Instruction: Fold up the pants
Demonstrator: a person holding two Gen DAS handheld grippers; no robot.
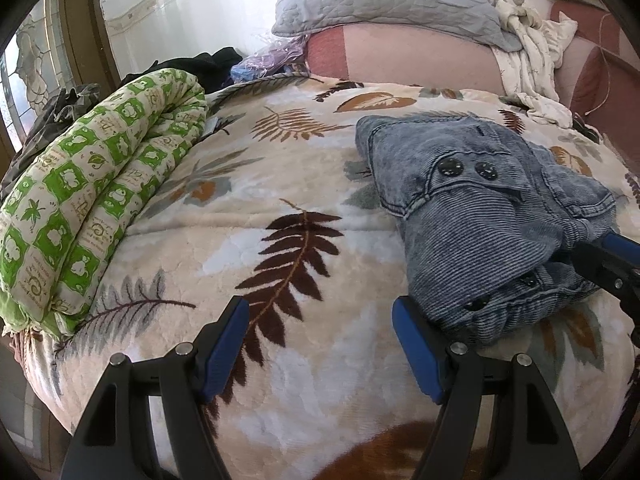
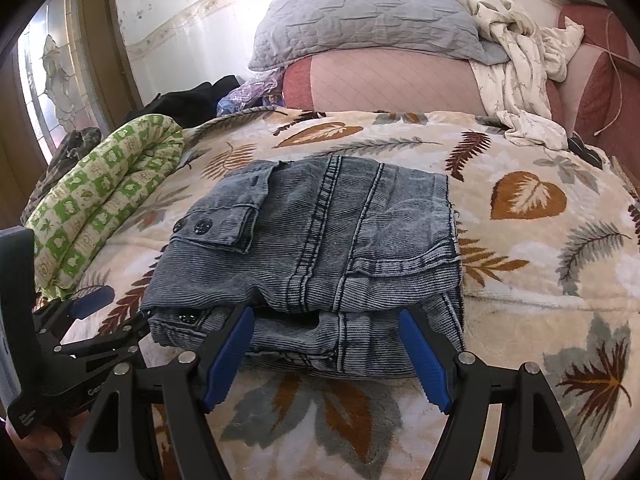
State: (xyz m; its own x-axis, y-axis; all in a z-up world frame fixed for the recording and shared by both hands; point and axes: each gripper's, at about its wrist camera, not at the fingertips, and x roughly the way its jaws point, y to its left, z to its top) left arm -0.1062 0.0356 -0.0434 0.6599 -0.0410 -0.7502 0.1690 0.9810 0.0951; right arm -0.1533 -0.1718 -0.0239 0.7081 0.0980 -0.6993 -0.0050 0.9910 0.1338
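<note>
A rolled green-checked quilt lines the bed's left edge. The left gripper hovers released over the leaf-print blanket. Folded blue-grey corduroy pants lie mid-bed, the right gripper spread wide at their near edge, gripping nothing.

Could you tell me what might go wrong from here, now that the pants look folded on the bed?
The right gripper has its open jaws at the folded pants; pulling away could snag and unfold the layers. The soft leaf blanket gives little support, so the stack may slump.
</note>
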